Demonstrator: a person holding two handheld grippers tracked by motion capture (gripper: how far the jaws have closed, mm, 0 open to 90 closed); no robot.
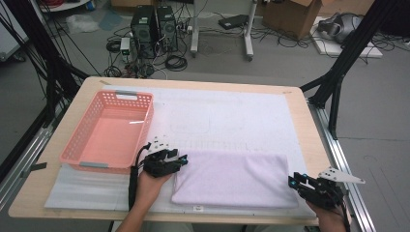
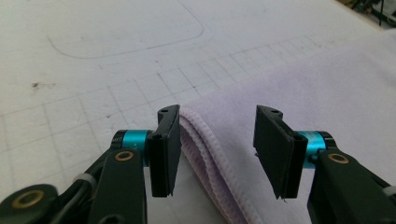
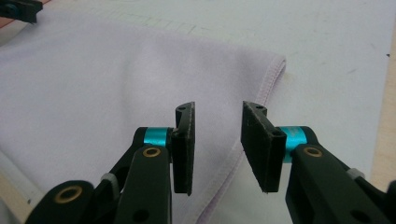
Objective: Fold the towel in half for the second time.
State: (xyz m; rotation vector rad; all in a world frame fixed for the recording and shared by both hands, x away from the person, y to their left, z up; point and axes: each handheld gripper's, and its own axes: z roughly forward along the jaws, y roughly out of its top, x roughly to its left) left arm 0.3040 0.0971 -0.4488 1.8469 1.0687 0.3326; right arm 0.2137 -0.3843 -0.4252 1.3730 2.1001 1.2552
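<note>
A folded lilac towel (image 1: 232, 176) lies flat on the white mat (image 1: 232, 116) near the table's front edge. My left gripper (image 1: 183, 159) is at the towel's left end, open; in the left gripper view (image 2: 217, 140) its jaws straddle the towel's folded corner (image 2: 205, 144) without pressing on it. My right gripper (image 1: 295, 181) hovers at the towel's front right corner, also open. In the right gripper view (image 3: 217, 140) the towel (image 3: 93, 79) and its hemmed edge lie below the jaws, apart from them.
A pink plastic basket (image 1: 144, 130) stands with nothing in it at the left of the mat, just behind my left gripper. The wooden table (image 1: 309, 135) ends close to my right gripper. Black frame legs, computers and cables stand on the floor beyond.
</note>
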